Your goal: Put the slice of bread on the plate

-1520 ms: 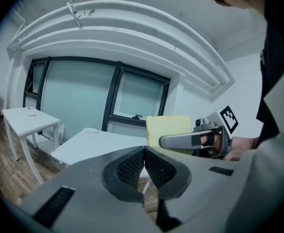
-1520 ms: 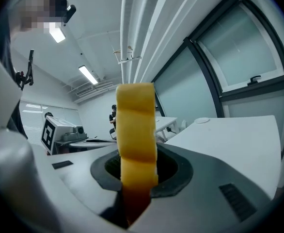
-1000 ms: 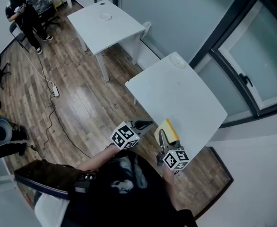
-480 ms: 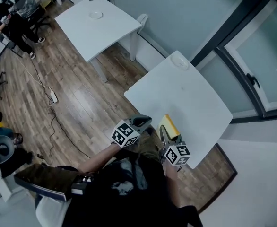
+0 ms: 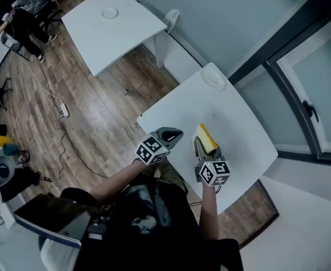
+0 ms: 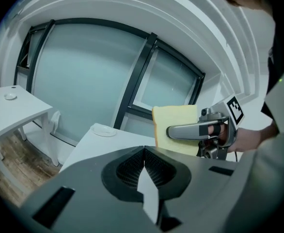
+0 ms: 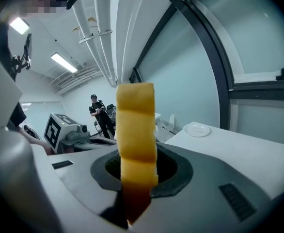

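The yellow slice of bread [image 5: 205, 138] stands on edge in my right gripper [image 5: 200, 144], which is shut on it above the near white table [image 5: 239, 134]. In the right gripper view the bread slice [image 7: 136, 130] rises edge-on between the jaws. The small white plate [image 5: 213, 77] sits at the table's far corner, also seen as the plate [image 7: 197, 129] ahead and to the right, and as the plate [image 6: 104, 130] beyond the left jaws. My left gripper [image 5: 173, 134] hovers over the table's left edge, shut and empty; in its own view the gripper [image 6: 144, 152] has pads that meet.
A second white table [image 5: 126, 35] with another plate [image 5: 109, 13] stands at the back left. A person [image 5: 13, 16] stands by chairs at the top left. Cables [image 5: 64, 129] trail over the wooden floor. A glass wall [image 5: 301, 78] runs along the right.
Both grippers have moved forward from the table's near edge to over the tabletop, the right one carrying the bread toward the plate's end.
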`<state>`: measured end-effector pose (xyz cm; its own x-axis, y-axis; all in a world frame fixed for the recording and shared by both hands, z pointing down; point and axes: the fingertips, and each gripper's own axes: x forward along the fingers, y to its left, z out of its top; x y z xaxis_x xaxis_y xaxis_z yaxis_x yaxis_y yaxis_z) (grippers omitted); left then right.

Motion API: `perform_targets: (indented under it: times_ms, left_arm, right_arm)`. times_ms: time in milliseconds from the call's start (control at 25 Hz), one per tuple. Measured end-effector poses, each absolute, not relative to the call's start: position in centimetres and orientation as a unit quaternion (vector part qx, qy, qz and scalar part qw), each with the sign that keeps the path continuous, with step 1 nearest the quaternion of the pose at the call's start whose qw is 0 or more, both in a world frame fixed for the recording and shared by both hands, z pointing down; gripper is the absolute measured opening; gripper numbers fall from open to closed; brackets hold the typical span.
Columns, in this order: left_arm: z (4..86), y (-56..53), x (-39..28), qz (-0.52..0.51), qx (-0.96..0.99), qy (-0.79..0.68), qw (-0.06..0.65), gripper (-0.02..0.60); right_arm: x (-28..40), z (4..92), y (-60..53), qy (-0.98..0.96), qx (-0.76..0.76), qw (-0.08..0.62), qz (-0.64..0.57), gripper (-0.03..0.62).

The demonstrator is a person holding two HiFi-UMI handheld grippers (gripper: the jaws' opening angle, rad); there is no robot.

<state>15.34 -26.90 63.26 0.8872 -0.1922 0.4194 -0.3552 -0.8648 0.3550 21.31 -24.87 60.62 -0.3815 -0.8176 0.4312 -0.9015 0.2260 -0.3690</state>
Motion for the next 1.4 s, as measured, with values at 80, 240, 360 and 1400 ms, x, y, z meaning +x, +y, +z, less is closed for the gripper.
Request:
perform_targets:
  times_ms: [80,240,360,1400]
  left_arm:
    - [64.2,-28.7,16.9,0.197,0.948,-0.146,0.205,0.005]
    - [66.0,-32.3,19.3,0.209,0.945,-0.148,0.206,0.005]
    - [68.4,-35.1,20.5,0.218,0.94,-0.149,0.214,0.005]
    - [75.6,-51.5,23.4,0.221,0.898,-0.19,0.329,0.005]
  right_arm:
    - [22.8,61.2,-26.9,-0.786,0.546,0.091,0.276,0.094]
    - [25.6,62.9,-31.2,-0.796,0.539,0.142,0.236,0.094]
    - [27.2,65.2,-35.1,-0.795,0.534,0.198,0.209,0.094]
    - [38.3,83.9,-58.9,-0.647,0.467,0.601,0.052,0.196]
